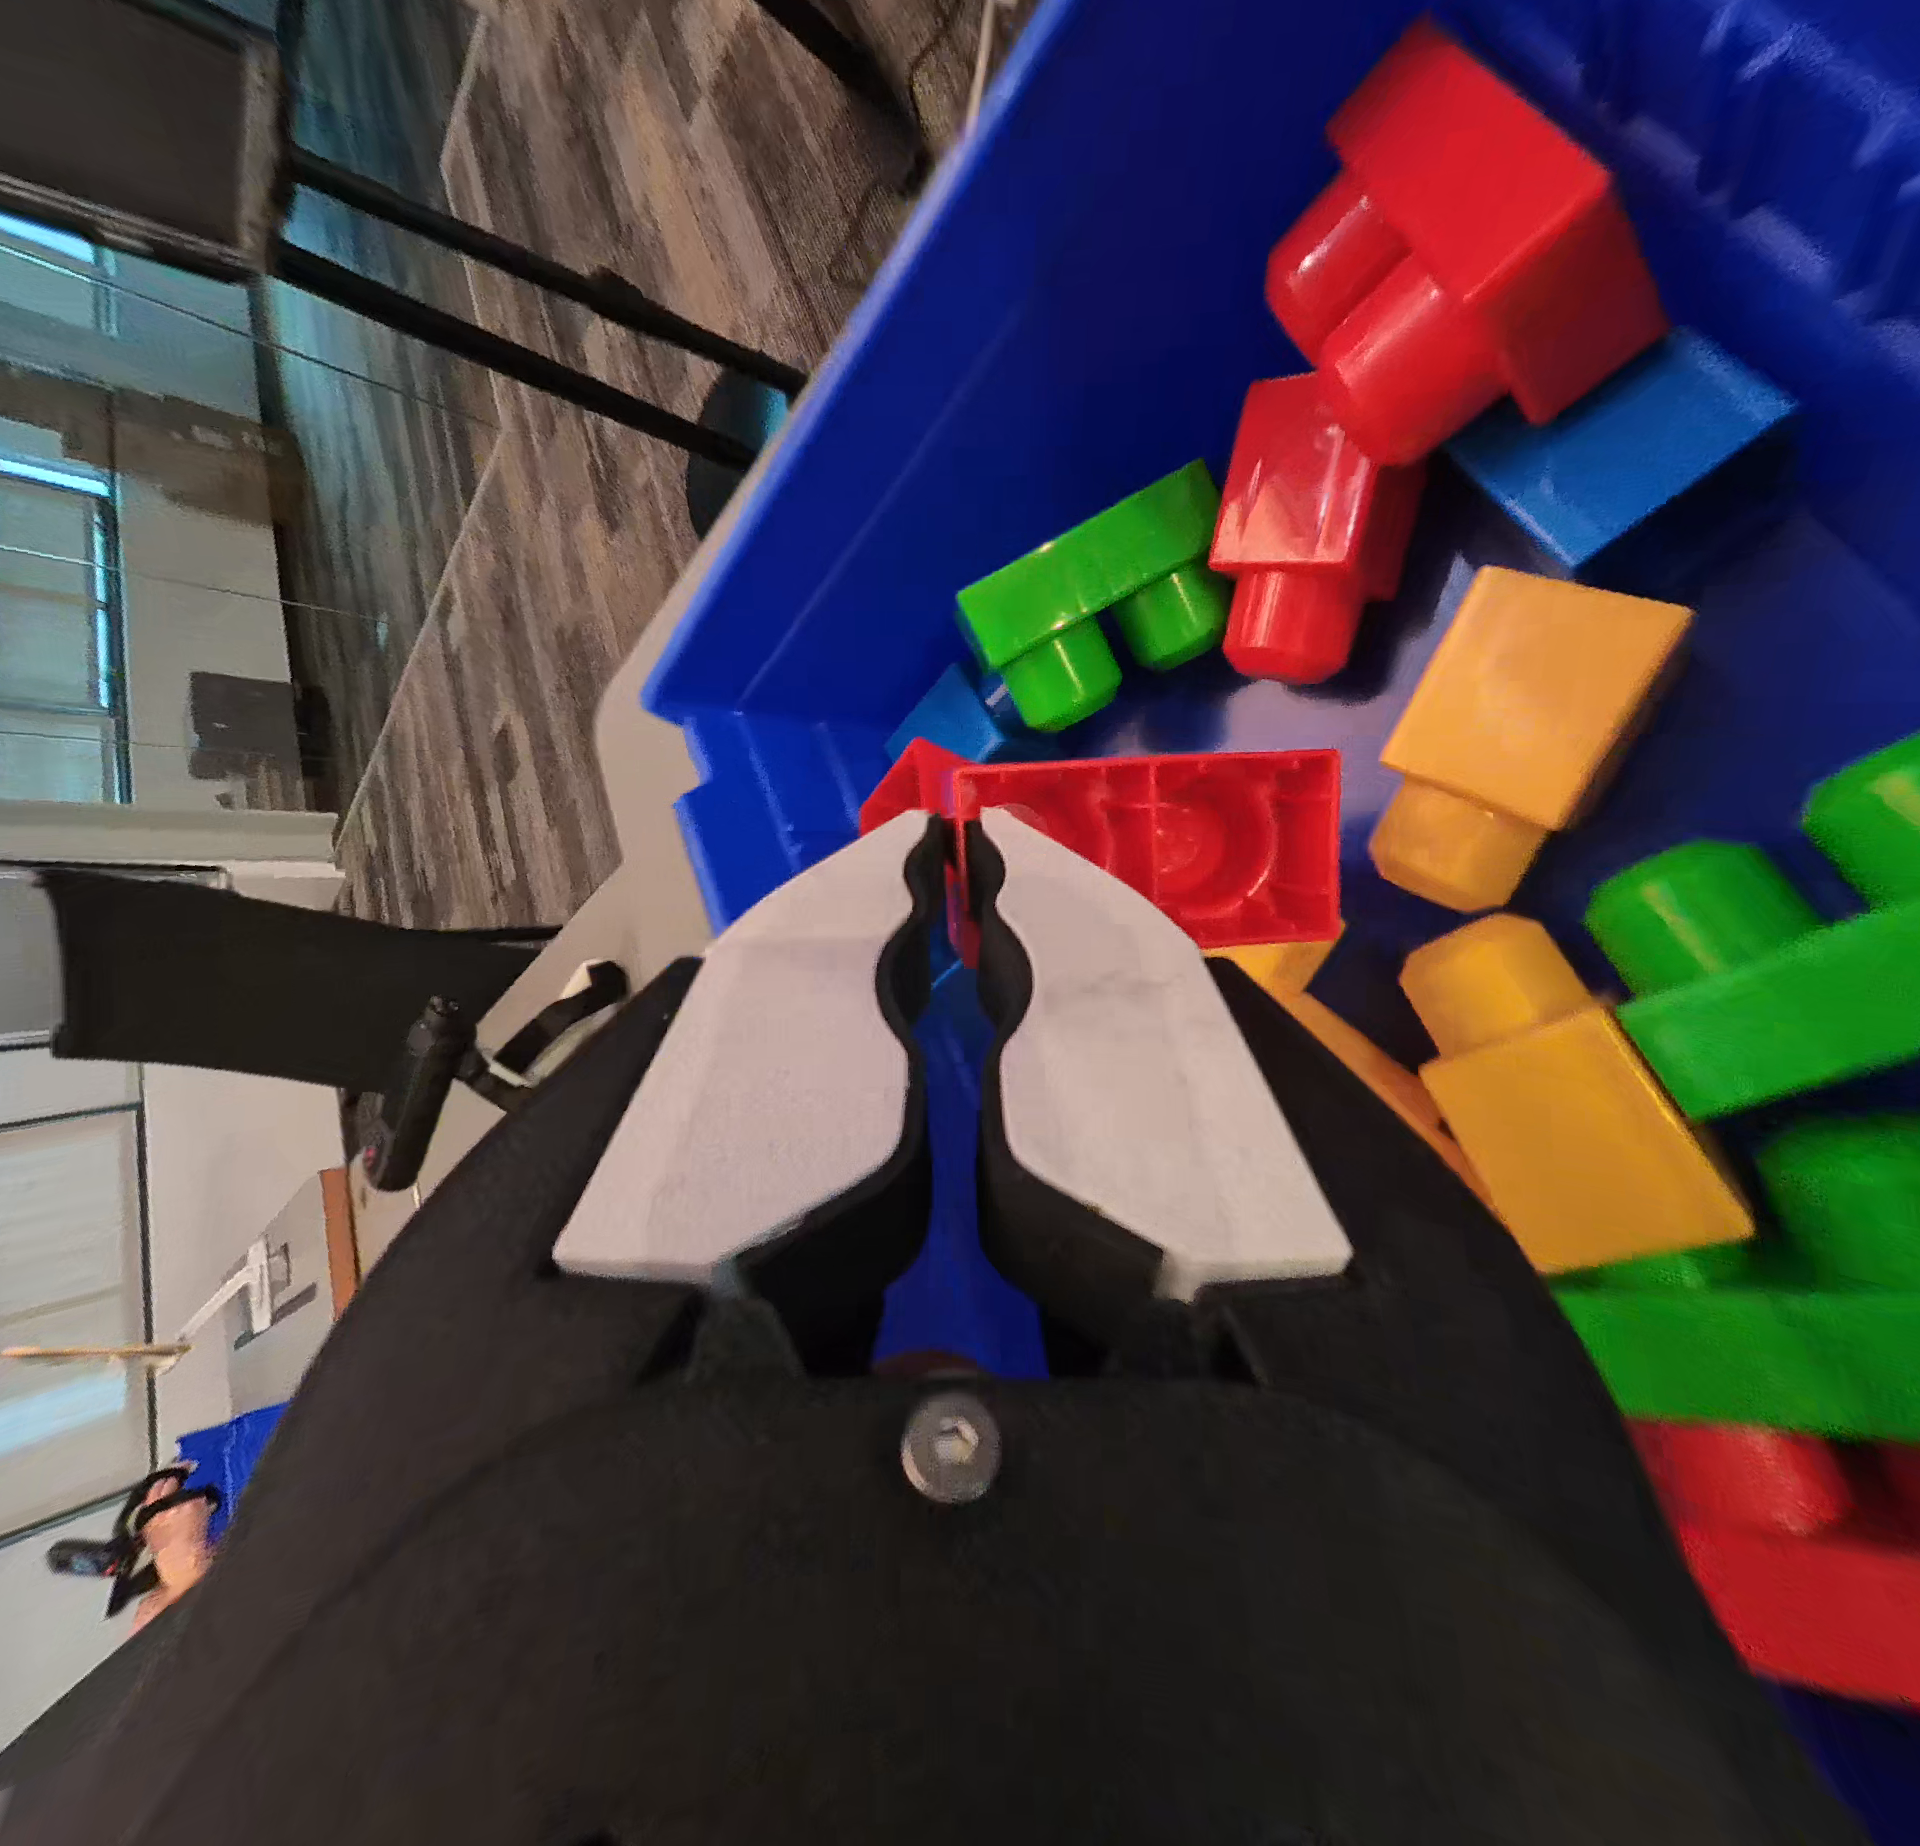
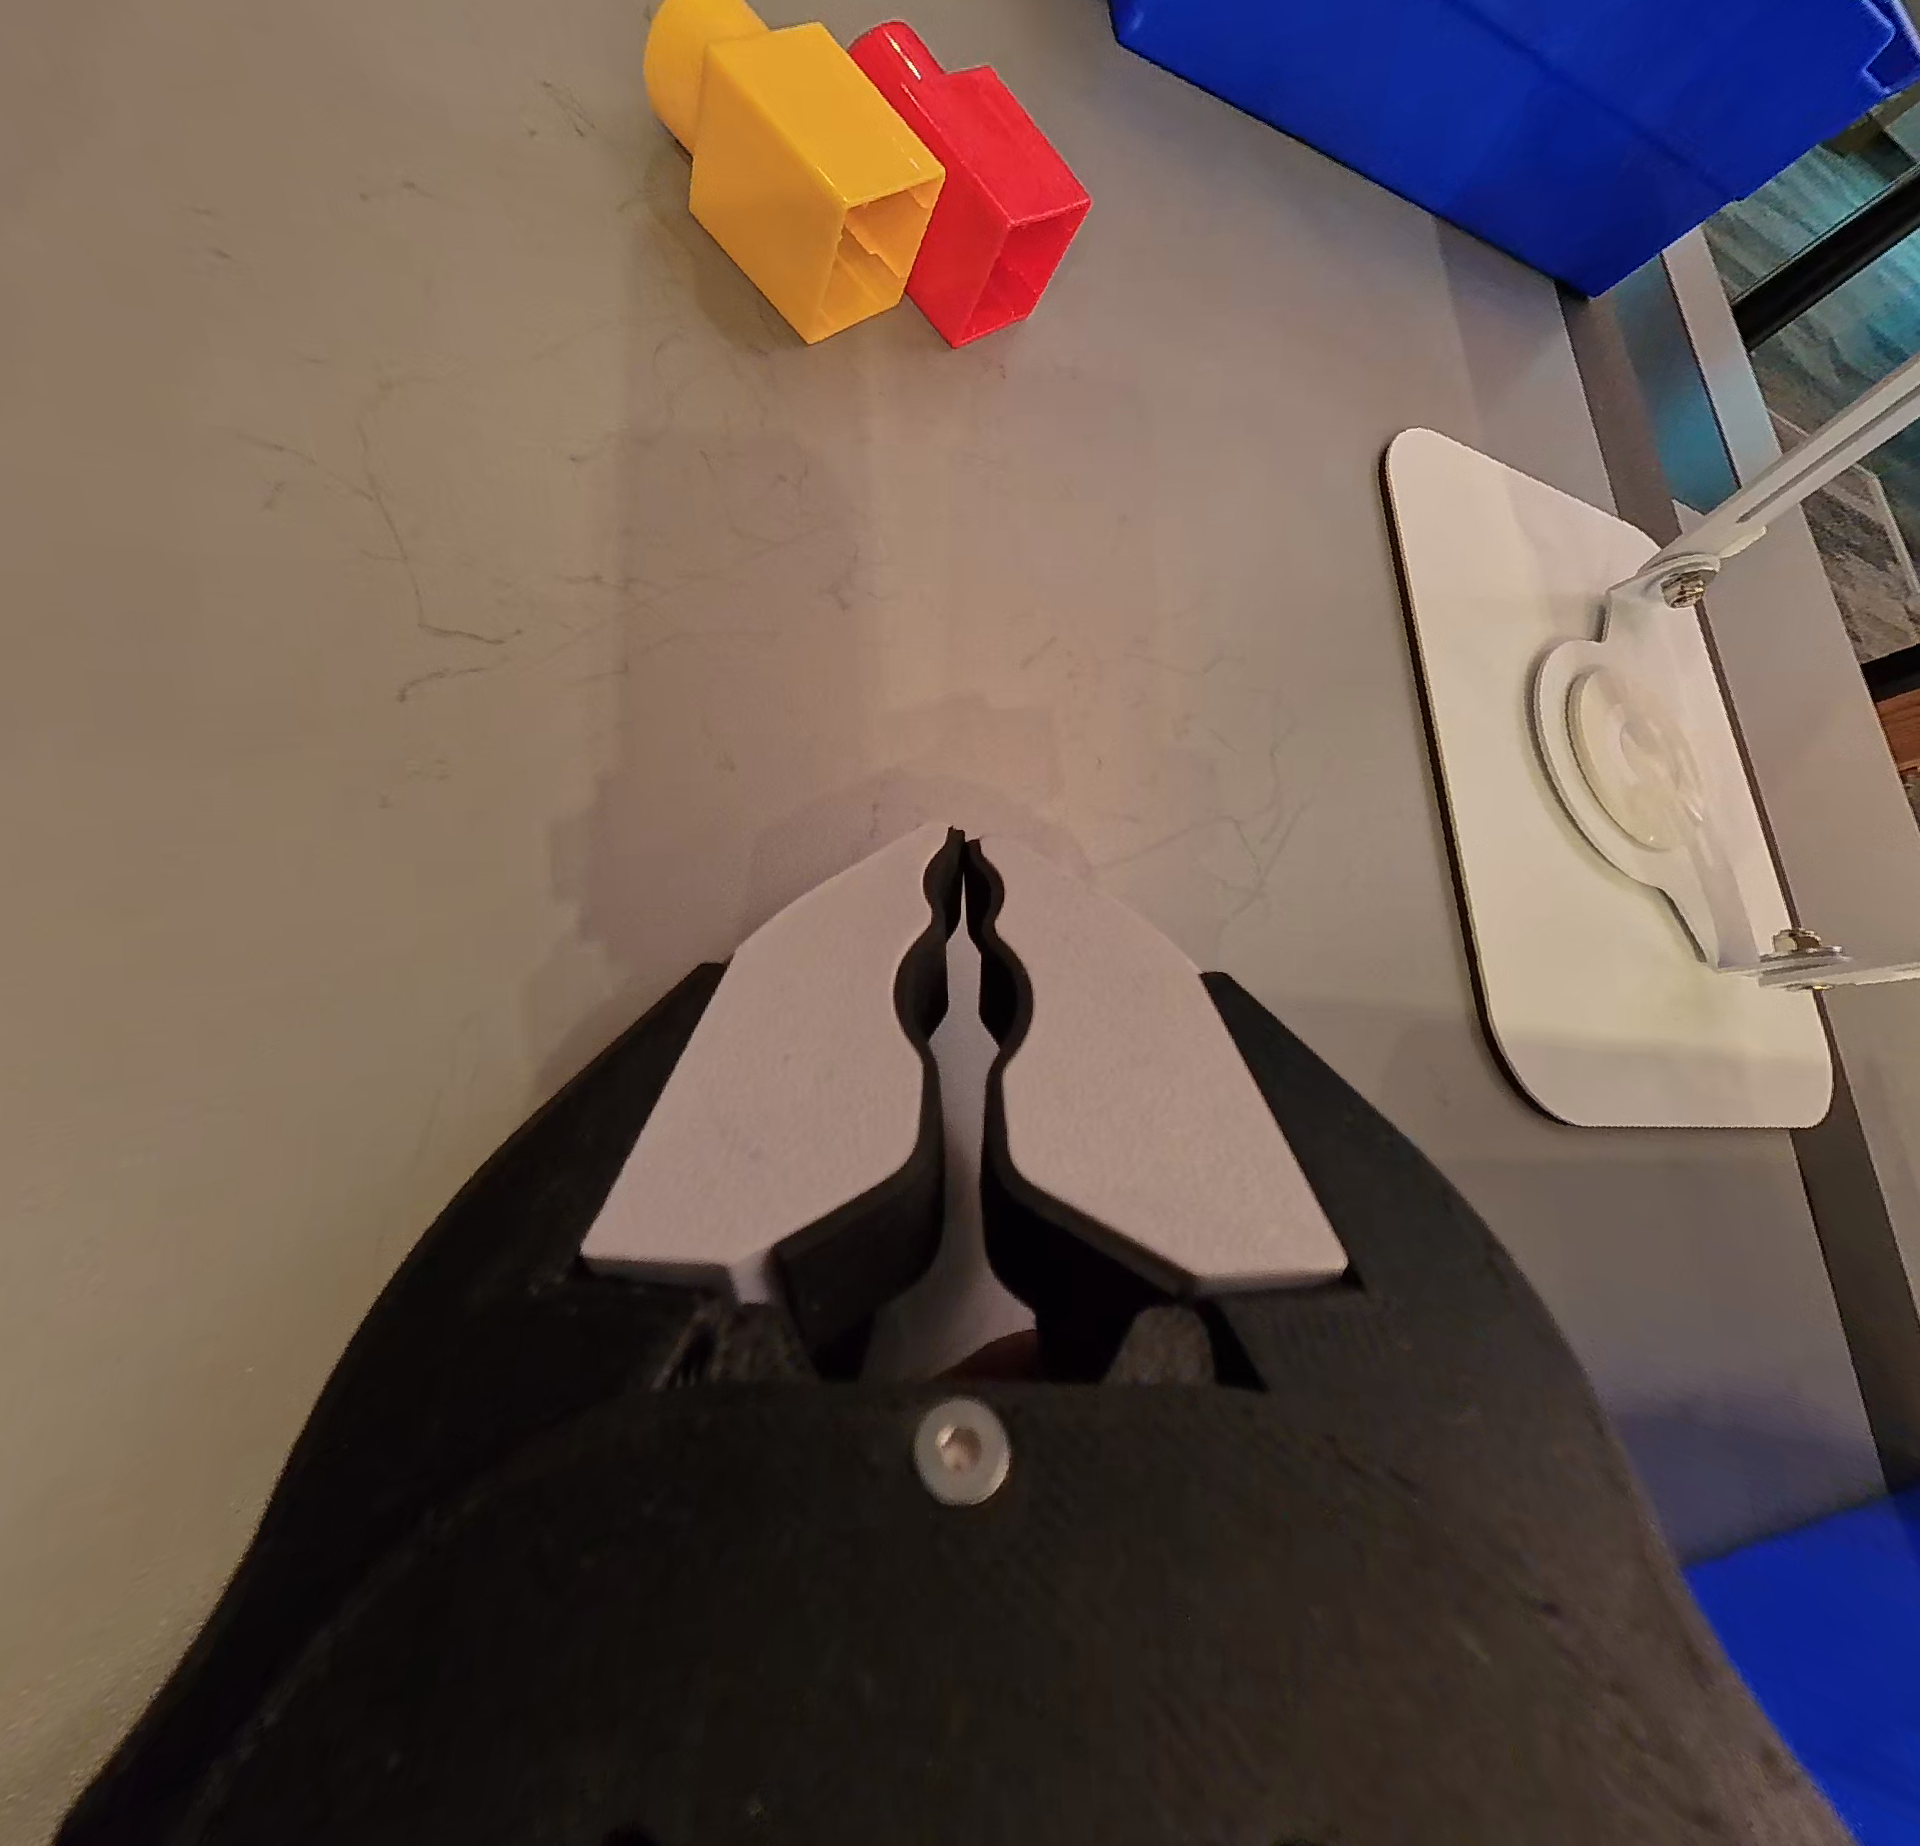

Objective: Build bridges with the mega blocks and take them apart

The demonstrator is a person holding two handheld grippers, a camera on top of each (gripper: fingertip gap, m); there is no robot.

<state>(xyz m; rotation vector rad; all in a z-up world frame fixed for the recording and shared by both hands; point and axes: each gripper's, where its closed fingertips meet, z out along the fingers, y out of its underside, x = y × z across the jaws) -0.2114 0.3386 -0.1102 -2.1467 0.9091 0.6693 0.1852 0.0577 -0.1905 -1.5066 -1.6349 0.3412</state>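
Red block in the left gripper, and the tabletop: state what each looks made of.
Red block: glossy moulded plastic, judging by its hollow ribbed underside and highlights.
Tabletop: matte grey, probably laminate or painted board; it shows fine scuff lines and no grain.

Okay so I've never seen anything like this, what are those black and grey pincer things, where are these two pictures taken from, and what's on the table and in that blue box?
These are two hand-held grippers, each with a camera looking along its fingers. One picture is from the left gripper, reaching into a blue bin of red, green, yellow and blue blocks; its fingers are pinched on the thin wall of a red block lying hollow side up. The other is from the right gripper, closed on nothing above a grey table. On the table lie a yellow block and a smaller red block side by side, plus a white mat holding a stand.
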